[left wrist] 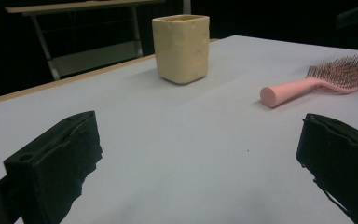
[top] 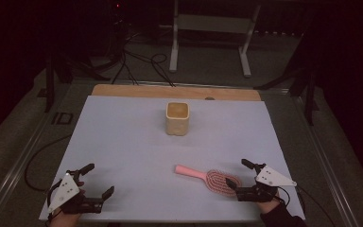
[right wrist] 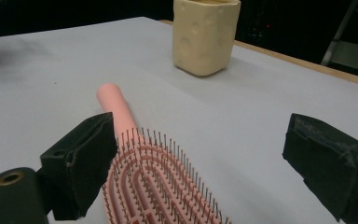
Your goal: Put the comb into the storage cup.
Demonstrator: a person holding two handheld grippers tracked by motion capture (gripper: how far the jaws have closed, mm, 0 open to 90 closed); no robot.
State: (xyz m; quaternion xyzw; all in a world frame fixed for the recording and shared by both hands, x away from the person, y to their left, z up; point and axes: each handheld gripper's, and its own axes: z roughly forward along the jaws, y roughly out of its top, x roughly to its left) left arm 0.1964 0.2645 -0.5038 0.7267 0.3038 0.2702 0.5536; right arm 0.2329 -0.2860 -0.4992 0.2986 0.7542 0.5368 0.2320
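Note:
A pink hairbrush (top: 210, 178) lies bristles up on the pale table sheet, its handle pointing left. My right gripper (top: 237, 174) stands open at the brush's head end. In the right gripper view the bristled head (right wrist: 158, 186) reaches in between the jaws, close by the left jaw, and my right gripper (right wrist: 205, 158) is not pressing on it. A cream, squarish cup (top: 177, 118) stands upright farther back near the middle. At the front left corner my left gripper (top: 99, 179) rests open with nothing in it. From the left gripper view (left wrist: 198, 158), the cup (left wrist: 182, 46) and brush (left wrist: 317, 84) lie ahead.
The table sheet (top: 123, 142) ends at a wooden strip (top: 175, 91) along the far edge. Beyond it a metal frame (top: 210, 28) and cables (top: 137, 61) sit on the floor. The sheet is bare between the two grippers and around the cup.

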